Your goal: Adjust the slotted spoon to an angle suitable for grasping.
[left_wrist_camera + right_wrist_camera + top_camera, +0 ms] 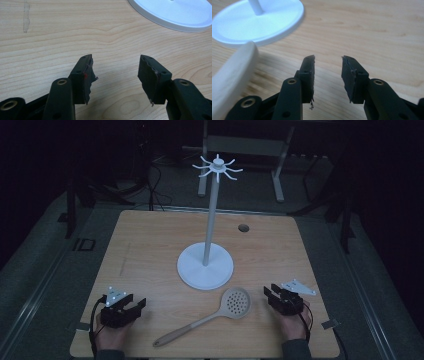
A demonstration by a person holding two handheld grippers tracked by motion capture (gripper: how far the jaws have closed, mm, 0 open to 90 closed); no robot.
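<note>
**Slotted spoon lies between two idle grippers**

High view: the slotted spoon (210, 316) lies flat on the table (150, 250), just in front of the white hook stand (205, 265). Its long axis runs diagonally: the perforated bowl points up and right toward the right gripper (272, 295), the handle end down and left toward the near edge. The left gripper (134, 306) rests well apart from it. Both grippers are released, with nothing between their jaws.

Left gripper view: the jaws stand wide over bare wood, with the stand's base at the upper right.

Right gripper view: the jaws gape, empty; the spoon's pale bowl rim (233, 75) sits just beside the left jaw, blurred.

The step in hand looks like the first reach. It would go best if the right gripper turned square across the handle's narrow neck, then closed there, leaving the handle's end free for hanging on a hook.
</note>
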